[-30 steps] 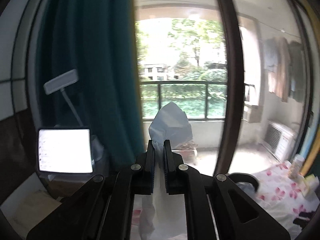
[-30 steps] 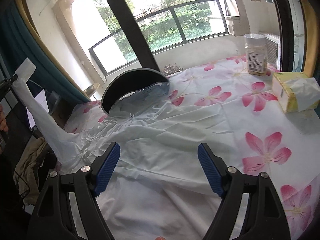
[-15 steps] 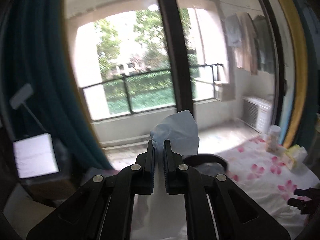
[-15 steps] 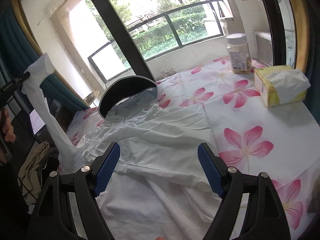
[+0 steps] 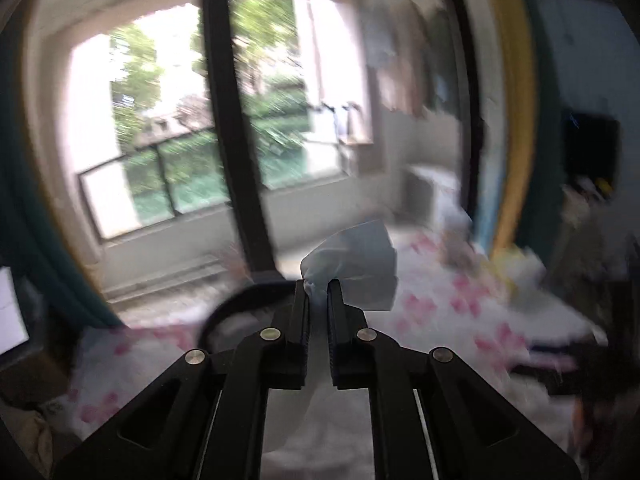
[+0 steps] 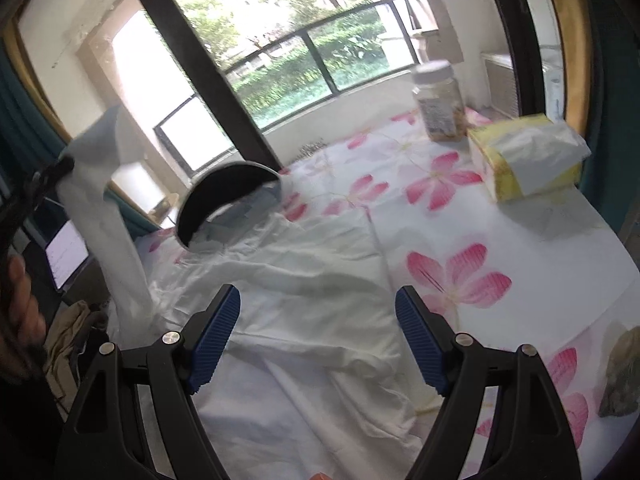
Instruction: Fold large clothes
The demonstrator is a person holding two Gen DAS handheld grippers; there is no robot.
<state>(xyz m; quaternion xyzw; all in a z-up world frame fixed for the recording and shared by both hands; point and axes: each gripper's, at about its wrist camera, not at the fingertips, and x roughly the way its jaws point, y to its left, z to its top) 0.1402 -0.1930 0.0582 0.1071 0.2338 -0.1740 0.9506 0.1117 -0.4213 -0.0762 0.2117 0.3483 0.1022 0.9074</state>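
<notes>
The floral sheet is covering the bed, and the white garment is lying rumpled across its near half, stretching from the round black frame toward the camera. One long strip of it, apparently a sleeve, is rising steeply at the left of the right wrist view, its long axis running from the body of the garment up to the left gripper, whose jaws are clenching the cloth end. The right gripper is hovering just above the garment's middle with its jaws released wide, blue pads gripping nothing. The sleeve is lying to the left of that gripper, so the left hand is the nearer one and would likely be carrying the sleeve rightward across the body. A tissue box and a jar are standing well apart at the far corner.
</notes>
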